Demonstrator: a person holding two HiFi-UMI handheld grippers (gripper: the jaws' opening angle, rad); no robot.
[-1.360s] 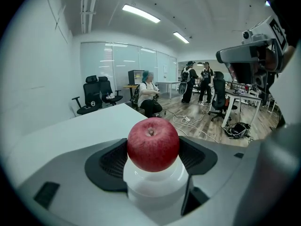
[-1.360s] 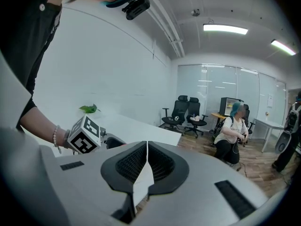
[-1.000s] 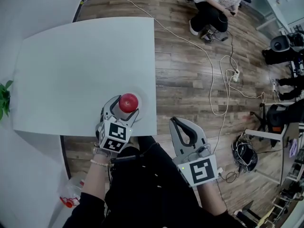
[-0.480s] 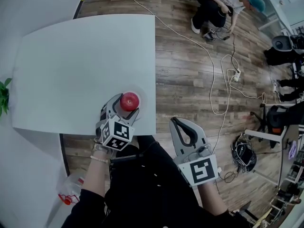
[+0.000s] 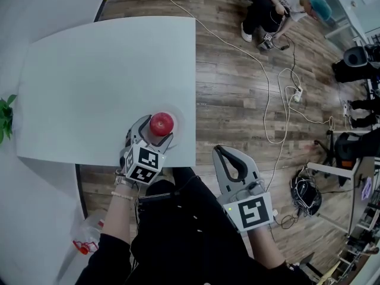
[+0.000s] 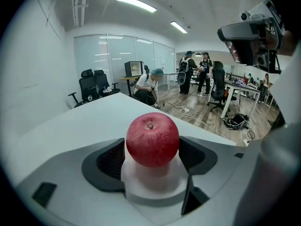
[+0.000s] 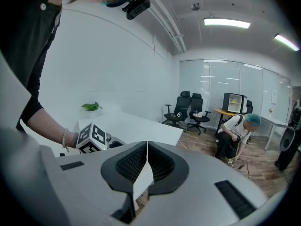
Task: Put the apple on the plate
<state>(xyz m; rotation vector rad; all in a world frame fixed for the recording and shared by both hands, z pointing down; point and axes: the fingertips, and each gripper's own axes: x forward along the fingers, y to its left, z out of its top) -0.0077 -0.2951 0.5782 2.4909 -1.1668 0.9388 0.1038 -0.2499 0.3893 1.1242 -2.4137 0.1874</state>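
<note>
A red apple (image 5: 161, 123) rests on a small white plate (image 5: 176, 119) near the front right corner of the white table (image 5: 89, 82). My left gripper (image 5: 155, 132) reaches in from the front edge and is shut on the apple. In the left gripper view the apple (image 6: 152, 140) stands stem up on the plate (image 6: 155, 179), with a black pad pressed against each side. My right gripper (image 5: 230, 164) hangs off the table to the right, over the floor, shut and empty. Its jaws meet in the right gripper view (image 7: 146, 166).
The table's right edge (image 5: 195, 100) runs just right of the plate, with wooden floor beyond. A white cable (image 5: 265, 88) snakes over the floor. A person (image 5: 276, 5) crouches at the far right. A green plant (image 5: 5, 120) sits at the table's left.
The apple and my left gripper have barely shifted, a little toward the far side in the picture. The right gripper holds its place. The crouching person has moved.
</note>
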